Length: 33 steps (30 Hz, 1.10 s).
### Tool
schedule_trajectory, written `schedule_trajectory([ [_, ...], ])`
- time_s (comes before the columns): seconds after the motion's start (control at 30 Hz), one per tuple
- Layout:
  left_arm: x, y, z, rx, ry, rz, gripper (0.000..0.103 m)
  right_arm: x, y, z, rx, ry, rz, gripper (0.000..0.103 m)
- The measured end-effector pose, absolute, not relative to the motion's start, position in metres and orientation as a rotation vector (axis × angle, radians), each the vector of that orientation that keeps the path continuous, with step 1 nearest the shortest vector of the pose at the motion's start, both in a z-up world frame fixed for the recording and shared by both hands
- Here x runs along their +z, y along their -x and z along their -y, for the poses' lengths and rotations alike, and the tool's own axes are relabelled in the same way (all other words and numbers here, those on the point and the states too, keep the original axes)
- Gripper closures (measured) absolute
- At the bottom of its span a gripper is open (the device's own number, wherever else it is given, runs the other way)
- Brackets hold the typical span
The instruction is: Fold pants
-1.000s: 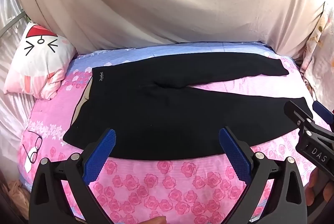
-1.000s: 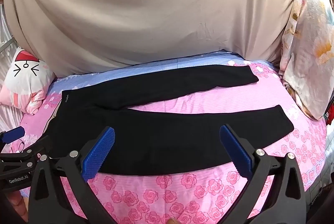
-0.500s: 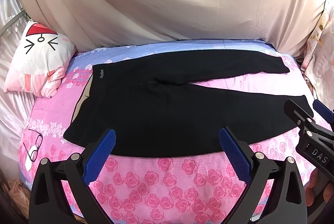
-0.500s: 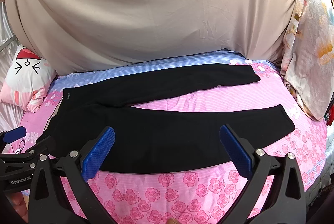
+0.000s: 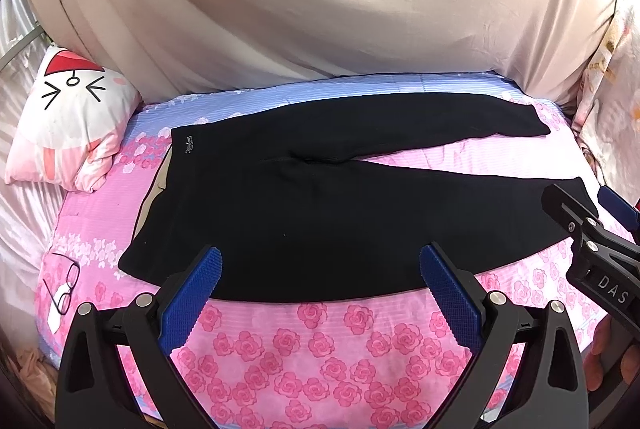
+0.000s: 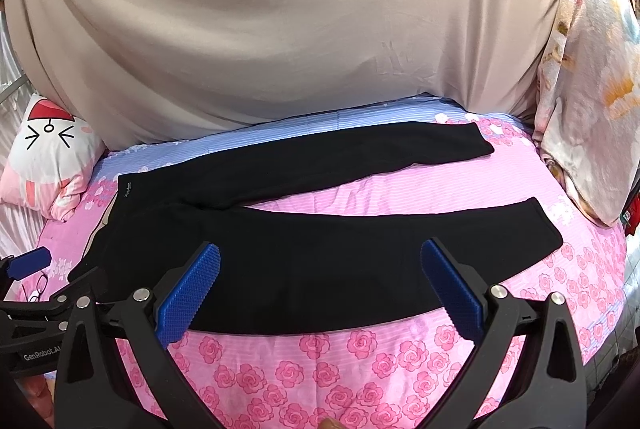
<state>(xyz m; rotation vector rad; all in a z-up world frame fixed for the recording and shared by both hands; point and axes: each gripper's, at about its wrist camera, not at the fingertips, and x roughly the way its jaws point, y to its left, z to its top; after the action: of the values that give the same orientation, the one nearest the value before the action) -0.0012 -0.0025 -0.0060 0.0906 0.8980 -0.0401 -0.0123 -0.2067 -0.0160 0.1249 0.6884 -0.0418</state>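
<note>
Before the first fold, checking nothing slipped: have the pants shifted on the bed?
No. The pants lie as before, with the waistband at the same gap from the cat pillow; only the view drifts slightly.

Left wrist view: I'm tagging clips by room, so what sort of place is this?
Most likely a bedroom: the pants lie on a bed with a rose-print sheet, a cartoon pillow at one end, and glasses nearby.

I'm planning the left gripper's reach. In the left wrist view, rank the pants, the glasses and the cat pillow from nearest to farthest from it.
1. Black pants, just ahead of the open left gripper.
2. Glasses, low on the left, on the bedsheet.
3. Cat pillow, far left, at the back.
</note>
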Motion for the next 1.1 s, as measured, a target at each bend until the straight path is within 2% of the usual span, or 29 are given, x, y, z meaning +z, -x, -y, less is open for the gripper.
schedule_trajectory([
  [1.1, -0.0066, -0.0029, 0.0105, -0.035, -0.1, -0.904, 0.005, -0.0165, 0.012, 0.2101, -0.042, -0.128, -0.688, 0.005],
])
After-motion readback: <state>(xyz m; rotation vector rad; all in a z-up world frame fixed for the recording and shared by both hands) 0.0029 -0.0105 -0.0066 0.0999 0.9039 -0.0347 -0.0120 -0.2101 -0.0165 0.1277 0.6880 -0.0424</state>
